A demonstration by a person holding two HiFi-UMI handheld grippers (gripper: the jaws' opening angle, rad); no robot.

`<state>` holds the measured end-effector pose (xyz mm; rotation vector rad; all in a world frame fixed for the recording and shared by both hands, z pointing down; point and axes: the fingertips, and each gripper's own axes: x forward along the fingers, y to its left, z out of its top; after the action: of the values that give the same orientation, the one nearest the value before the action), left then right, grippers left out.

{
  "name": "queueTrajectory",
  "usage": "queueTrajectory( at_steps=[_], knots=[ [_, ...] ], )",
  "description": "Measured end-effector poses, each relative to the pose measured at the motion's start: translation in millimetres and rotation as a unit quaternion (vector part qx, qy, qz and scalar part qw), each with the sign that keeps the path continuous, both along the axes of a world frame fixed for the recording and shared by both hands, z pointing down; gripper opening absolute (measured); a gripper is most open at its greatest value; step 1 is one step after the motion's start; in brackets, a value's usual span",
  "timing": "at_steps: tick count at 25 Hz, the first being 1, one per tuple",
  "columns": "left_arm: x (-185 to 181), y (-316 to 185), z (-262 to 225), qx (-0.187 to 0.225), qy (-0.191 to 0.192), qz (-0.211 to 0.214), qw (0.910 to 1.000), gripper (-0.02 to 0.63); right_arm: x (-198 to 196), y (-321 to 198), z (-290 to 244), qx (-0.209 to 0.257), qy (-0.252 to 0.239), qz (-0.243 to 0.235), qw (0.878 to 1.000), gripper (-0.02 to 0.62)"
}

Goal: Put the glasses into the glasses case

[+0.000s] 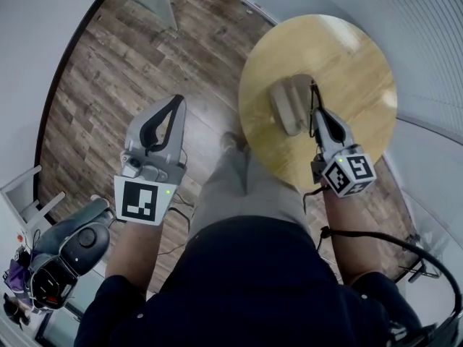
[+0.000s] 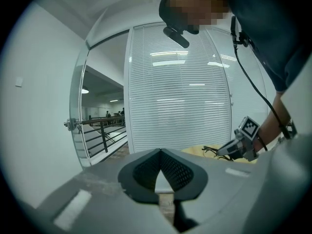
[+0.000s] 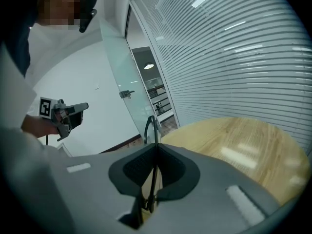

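A grey glasses case (image 1: 288, 103) lies near the middle of the round wooden table (image 1: 354, 56). My right gripper (image 1: 316, 113) hovers over the table just right of the case, shut on thin black-framed glasses (image 1: 314, 92). In the right gripper view the black frame (image 3: 149, 126) runs up between the closed pads and pokes out past the tips (image 3: 156, 146). My left gripper (image 1: 177, 101) hangs over the wooden floor left of the table, its tips meeting with nothing between them (image 2: 160, 151). From the left gripper view, the right gripper (image 2: 229, 149) and the glasses (image 2: 210, 150) show at the table's edge.
Slatted blinds (image 3: 243, 57) and a glass door (image 2: 78, 126) wall the room behind the table. A grey and black chair-like object (image 1: 72, 244) and a white frame (image 1: 29, 201) stand on the floor at lower left. A black cable (image 1: 405, 241) trails from my right arm.
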<state>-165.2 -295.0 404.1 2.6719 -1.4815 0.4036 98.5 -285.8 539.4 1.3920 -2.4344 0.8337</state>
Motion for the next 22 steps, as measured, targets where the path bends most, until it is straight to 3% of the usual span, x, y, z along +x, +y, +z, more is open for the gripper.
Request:
queueTrajectory(
  at_steps=[22],
  knots=[
    [-5.9, -7.7, 49.2, -0.051, 0.012, -0.023, 0.9984, 0.002, -11.0, 1.3, 66.9, -0.066, 0.024, -0.016, 0.997, 0.023]
  ],
)
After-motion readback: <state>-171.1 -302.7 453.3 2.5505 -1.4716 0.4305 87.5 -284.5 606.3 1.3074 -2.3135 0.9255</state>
